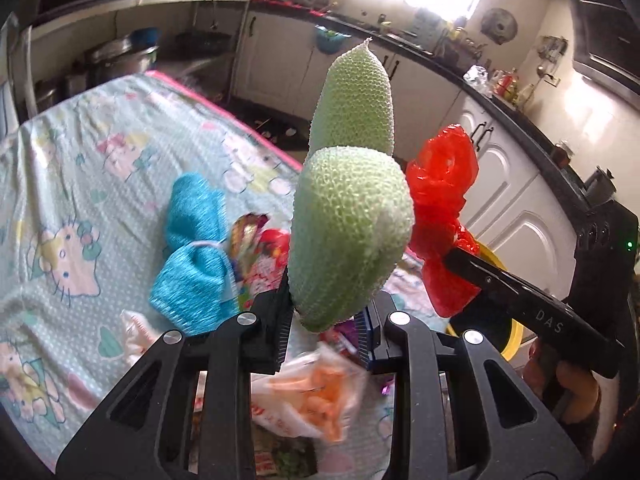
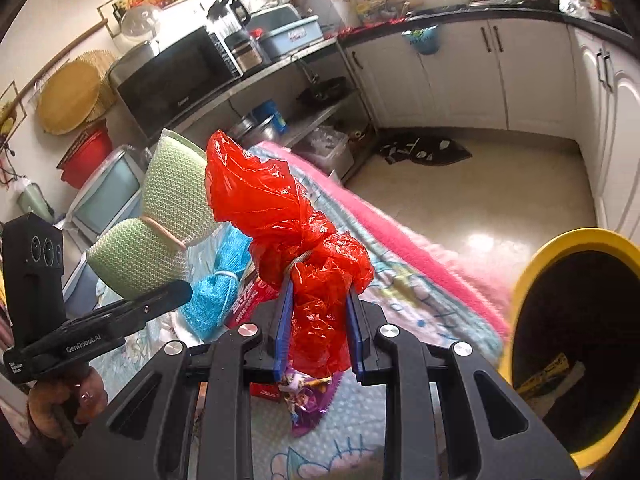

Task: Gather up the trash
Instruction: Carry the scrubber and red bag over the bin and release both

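- The table (image 1: pixel 72 168) under a cartoon-print cloth carries the remaining litter: a blue net bundle (image 1: pixel 192 256) and wrappers (image 1: pixel 256 248) mid-table, toward the near edge.
- The yellow bin (image 2: pixel 576 344) stands past the table's right edge, ready to receive trash.
- The left gripper (image 1: pixel 326 330) is clamped on a green net bundle (image 1: pixel 348 216), lifted clear for carrying.
- The right gripper (image 2: pixel 318 332) pinches a red bag (image 2: pixel 288 232), raised beside the bin.
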